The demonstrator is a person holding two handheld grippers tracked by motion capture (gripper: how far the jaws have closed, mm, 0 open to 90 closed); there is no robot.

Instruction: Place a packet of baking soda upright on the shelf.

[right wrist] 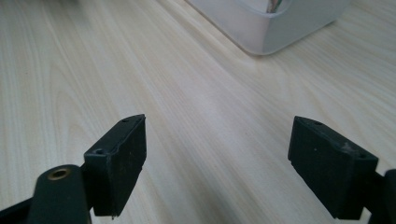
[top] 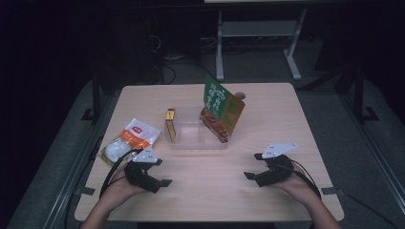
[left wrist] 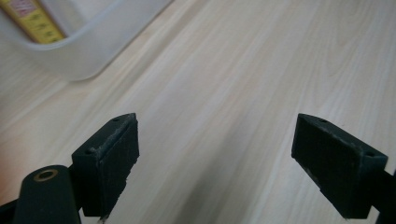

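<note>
A clear plastic bin (top: pixel 198 143) sits mid-table. Inside it a yellow box (top: pixel 170 125) stands at the left end and a green and orange snack bag (top: pixel 220 109) leans at the right end. A white and orange packet (top: pixel 129 138) lies on the table left of the bin. My left gripper (top: pixel 161 172) rests low near the front left, open, with bare wood between its jaws (left wrist: pixel 217 158). My right gripper (top: pixel 254 166) rests near the front right, also open over bare wood (right wrist: pixel 217 158). The bin's corner (left wrist: pixel 84 42) with the yellow box (left wrist: pixel 32 18) appears in the left gripper view, and another corner of the bin (right wrist: pixel 275 28) in the right gripper view.
The wooden table (top: pixel 205 191) has free surface between the two grippers and in front of the bin. A small round object (top: pixel 239 95) sits behind the snack bag. Dark floor, cables and a metal frame (top: pixel 258 43) lie beyond the far edge.
</note>
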